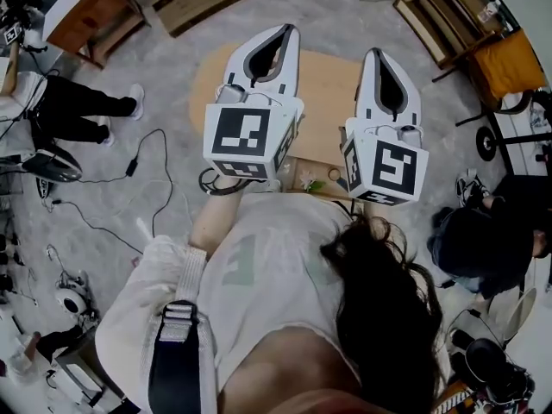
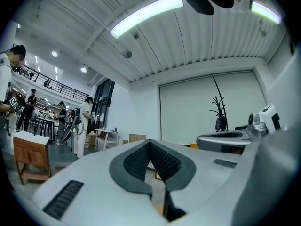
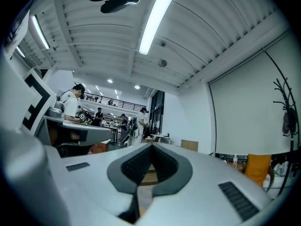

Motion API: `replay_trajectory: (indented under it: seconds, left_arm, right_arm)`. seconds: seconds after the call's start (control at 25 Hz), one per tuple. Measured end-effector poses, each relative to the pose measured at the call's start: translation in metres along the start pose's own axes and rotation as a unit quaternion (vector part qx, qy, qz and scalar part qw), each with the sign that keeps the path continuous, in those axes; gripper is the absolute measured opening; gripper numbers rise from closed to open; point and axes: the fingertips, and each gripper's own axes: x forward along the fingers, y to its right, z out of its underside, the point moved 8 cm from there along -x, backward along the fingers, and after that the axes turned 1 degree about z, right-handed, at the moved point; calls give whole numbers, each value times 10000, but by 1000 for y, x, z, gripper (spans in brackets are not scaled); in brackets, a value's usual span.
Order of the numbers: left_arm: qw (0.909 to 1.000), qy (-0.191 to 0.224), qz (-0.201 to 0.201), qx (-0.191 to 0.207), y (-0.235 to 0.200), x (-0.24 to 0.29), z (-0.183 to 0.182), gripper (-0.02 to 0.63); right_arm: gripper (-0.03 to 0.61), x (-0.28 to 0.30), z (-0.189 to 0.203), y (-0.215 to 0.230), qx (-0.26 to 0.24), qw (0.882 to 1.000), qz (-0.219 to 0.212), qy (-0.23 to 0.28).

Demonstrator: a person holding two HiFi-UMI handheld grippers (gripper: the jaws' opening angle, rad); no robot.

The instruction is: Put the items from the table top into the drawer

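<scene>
Both grippers are held high in front of the person, pointing roughly level over a light wooden table (image 1: pixel 328 93). In the head view my left gripper (image 1: pixel 285 31) and my right gripper (image 1: pixel 377 54) hide most of the tabletop. A few small items (image 1: pixel 309 179) show at the table's near edge between the two marker cubes; I cannot tell what they are. No drawer shows. In the left gripper view my left gripper (image 2: pixel 150 142) has its pads meeting with nothing between them. My right gripper (image 3: pixel 151 146) is likewise shut and empty.
A seated person's legs in black trousers (image 1: pixel 78 110) and floor cables (image 1: pixel 129 171) lie left of the table. Wooden furniture (image 1: pixel 86 15) stands at the back left, an orange chair (image 1: pixel 509 59) at the back right. A crouched person (image 1: pixel 492 231) is at the right.
</scene>
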Motion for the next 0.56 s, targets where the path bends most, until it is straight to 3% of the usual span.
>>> replay_trajectory:
  seconds: [0.56]
  left_arm:
    - [9998,81,75,-137,-31,8,-3,8]
  right_arm:
    - [5,25,-8,-16,-23,10000,50,4]
